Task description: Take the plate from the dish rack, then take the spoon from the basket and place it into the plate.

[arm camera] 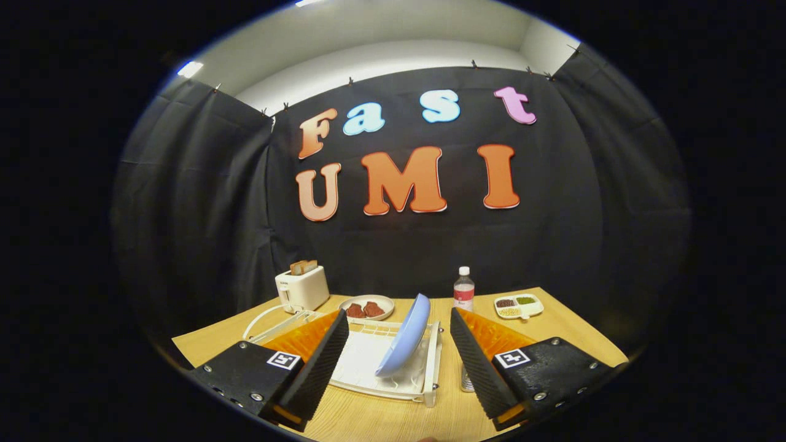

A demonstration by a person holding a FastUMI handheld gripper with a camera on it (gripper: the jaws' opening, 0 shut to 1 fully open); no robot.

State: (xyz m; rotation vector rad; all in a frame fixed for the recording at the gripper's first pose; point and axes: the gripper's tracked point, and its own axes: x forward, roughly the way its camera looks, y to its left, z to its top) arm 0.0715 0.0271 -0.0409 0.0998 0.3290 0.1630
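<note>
- A white toaster [302, 287] stands at the far left of the worktop [381, 417], two slices poking from its slots and its cord looping toward the near side; it sits well away from the job.
- The tongs [399, 368] are released, the two fingers spread wide and gripping nothing. That spread looks chosen so the plate can pass between them.
- The white wire dish rack [433, 368] lies flat on the worktop between and just ahead of the fingers, its near right corner closest to the right finger.
- The blue plate [405, 334] stands on edge in the rack, leaning with its top toward the right. The rack's bars prop it up that way, which leaves its rim free to be pinched. It has not been lifted yet, so I judge the first step still to do.
- A round dish [367, 307] holding two dark brown pieces sits beyond the rack, left of the plate's top.
- A clear bottle [463, 291] with a white cap stands far behind the right finger.
- A small metallic object [468, 380] peeks out just beside the right finger; I cannot tell whether it is the basket, and the spoon cannot be made out.
- A white divided tray [519, 306] of small foods rests at the far right.
</note>
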